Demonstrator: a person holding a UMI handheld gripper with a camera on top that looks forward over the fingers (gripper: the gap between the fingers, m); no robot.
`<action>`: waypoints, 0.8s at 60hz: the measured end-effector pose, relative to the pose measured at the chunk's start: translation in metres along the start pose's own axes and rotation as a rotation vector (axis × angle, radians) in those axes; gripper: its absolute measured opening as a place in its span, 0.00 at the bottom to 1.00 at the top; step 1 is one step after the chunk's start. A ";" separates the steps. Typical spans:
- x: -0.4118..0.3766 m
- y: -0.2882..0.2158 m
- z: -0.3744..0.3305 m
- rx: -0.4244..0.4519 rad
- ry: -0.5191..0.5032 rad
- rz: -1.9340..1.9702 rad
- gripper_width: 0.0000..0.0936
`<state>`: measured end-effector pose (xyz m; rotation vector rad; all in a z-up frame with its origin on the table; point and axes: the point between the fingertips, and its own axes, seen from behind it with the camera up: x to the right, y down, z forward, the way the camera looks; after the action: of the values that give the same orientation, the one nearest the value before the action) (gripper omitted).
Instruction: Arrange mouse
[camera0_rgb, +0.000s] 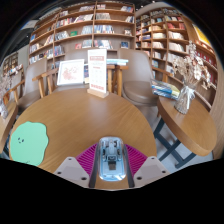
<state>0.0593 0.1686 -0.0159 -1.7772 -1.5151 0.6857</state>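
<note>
At the bottom centre of the gripper view, a grey-silver mouse is seen clamped between the two pink pads of the gripper. No writing can be read on it. Ahead, the round wooden table lies mostly bare, a mint-green mat at lower left.

One wide-angle view rides on the tool, low over the counter, looking forward along its fingers toward distant bookshelves.
</note>
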 end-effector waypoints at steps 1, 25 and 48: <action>-0.001 -0.001 0.000 0.003 0.001 0.001 0.46; -0.090 -0.119 -0.093 0.218 -0.124 0.067 0.41; -0.291 -0.056 -0.062 0.070 -0.237 -0.045 0.41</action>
<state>0.0208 -0.1232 0.0542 -1.6498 -1.6590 0.9417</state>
